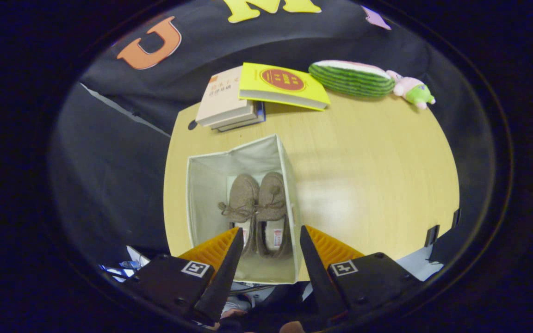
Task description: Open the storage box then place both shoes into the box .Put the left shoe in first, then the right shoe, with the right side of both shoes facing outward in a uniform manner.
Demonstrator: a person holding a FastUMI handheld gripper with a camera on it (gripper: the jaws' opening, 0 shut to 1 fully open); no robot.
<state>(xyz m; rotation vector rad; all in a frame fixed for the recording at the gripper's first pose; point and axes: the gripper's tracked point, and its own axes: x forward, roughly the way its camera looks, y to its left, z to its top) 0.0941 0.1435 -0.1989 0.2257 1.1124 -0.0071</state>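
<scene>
Gripper view: the gripper (pixel 269 236) hangs above the near end of the storage box (pixel 211 185), its fingers (pixel 229 259) apart and gripping nothing. The box stands open on the desk (pixel 363 185). Inside it lie two shoes side by side, touching, toes pointing away from the fingers: one shoe (pixel 243 196) on the left, the other shoe (pixel 272 196) on the right. Beyond the box: a stack of books (pixel 225 99), a yellow book (pixel 282 85), a watermelon plush (pixel 352 78), a small pink-green plush (pixel 412 90).
</scene>
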